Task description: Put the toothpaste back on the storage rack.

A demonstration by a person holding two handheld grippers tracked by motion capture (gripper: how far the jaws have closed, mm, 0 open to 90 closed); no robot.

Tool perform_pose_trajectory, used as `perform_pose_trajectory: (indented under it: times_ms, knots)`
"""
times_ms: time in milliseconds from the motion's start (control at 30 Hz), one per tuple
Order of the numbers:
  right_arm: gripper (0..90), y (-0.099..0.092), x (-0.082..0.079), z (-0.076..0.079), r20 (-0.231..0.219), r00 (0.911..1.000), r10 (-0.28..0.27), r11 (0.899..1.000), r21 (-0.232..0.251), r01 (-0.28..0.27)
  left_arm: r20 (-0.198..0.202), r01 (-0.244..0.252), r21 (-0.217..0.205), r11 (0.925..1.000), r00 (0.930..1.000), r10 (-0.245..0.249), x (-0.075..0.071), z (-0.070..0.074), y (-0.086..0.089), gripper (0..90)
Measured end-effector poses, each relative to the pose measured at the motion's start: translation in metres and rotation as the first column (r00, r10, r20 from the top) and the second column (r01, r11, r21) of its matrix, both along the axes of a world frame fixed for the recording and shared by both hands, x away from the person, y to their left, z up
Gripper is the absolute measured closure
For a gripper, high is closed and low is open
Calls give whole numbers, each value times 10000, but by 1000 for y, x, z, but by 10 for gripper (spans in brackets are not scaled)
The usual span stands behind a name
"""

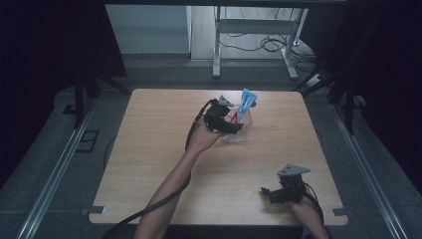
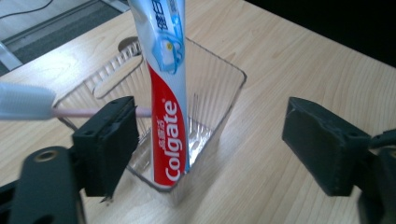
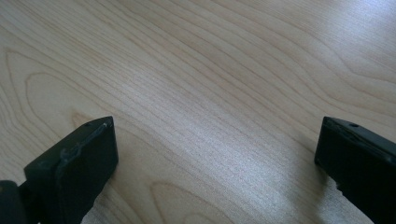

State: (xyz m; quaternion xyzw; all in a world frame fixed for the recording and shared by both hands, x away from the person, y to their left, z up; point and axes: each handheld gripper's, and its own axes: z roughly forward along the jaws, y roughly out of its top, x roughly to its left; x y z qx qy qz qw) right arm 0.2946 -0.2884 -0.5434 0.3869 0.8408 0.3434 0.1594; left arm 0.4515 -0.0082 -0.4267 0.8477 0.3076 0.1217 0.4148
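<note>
A red, white and blue Colgate toothpaste tube (image 2: 168, 116) stands upright in a clear plastic holder (image 2: 223, 88) on the wooden table. In the high view the tube (image 1: 245, 103) rises out of the holder (image 1: 240, 134) near the table's far middle. A toothbrush (image 2: 25, 100) with a pale head and thin pink handle leans out of the holder, past my left jaw. My left gripper (image 2: 210, 126) is open, its jaws wide on either side of the holder, pressing on nothing; a hand holds it (image 1: 235, 127) just left of the holder. My right gripper (image 3: 215, 140) is open over bare wood, near the front right (image 1: 267, 191).
The light wooden table (image 1: 149, 149) has bare surface to the left and in the middle. Cables trail from both grippers toward the front edge. Beyond the far edge are dark floor, metal desk legs (image 1: 217, 50) and loose cables.
</note>
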Motion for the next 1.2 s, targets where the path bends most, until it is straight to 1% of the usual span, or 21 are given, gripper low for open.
perform_pose_trajectory:
  times_ms: [133, 200, 267, 333, 433, 567, 833, 867, 1033, 1200]
  knots:
    - [0, 0, 0, 0, -4, 10000, -2, 10000, 0, 2, -93, 23, -146, 9999, 10000, -25, -5, -1, 2, 145]
    - [0, 0, 0, 0, -4, 10000, -1, 10000, 0, 1, 37, 114, -152, 9998, 9999, -113, -7, -2, 4, 141]
    - [0, 0, 0, 0, -1, 10000, -6, 10000, -2, 6, 79, 82, -146, 9999, 9999, -81, -10, -2, 5, 134]
    - [0, 0, 0, 0, -1, 10000, -3, 10000, -5, 3, 229, 119, -74, 9999, 9997, -117, -13, -2, 6, 134]
    - [0, 0, 0, 0, -1, 10000, 0, 10000, -2, 0, 229, 84, -171, 9998, 9997, -80, -18, -1, 8, 132]
    - [0, 0, 0, 0, -12, 10000, -1, 10000, 4, 1, 359, 139, -198, 9997, 9993, -132, -22, 0, 13, 132]
    - [0, 0, 0, 0, -4, 10000, -8, 10000, 10, 8, 539, 126, -91, 9999, 9985, -121, -33, -2, 21, 132]
    - [0, 0, 0, 0, -13, 10000, -9, 10000, 8, 9, 547, 89, -48, 9999, 9985, -86, -35, -3, 23, 132]
    - [0, 0, 0, 0, -13, 10000, -9, 10000, 3, 9, 531, 35, -106, 9999, 9986, -30, -42, -4, 29, 133]
    - [0, 0, 0, 0, 0, 10000, 1, 10000, -2, -1, 580, -10, -38, 10000, 9983, 12, -49, -6, 36, 133]
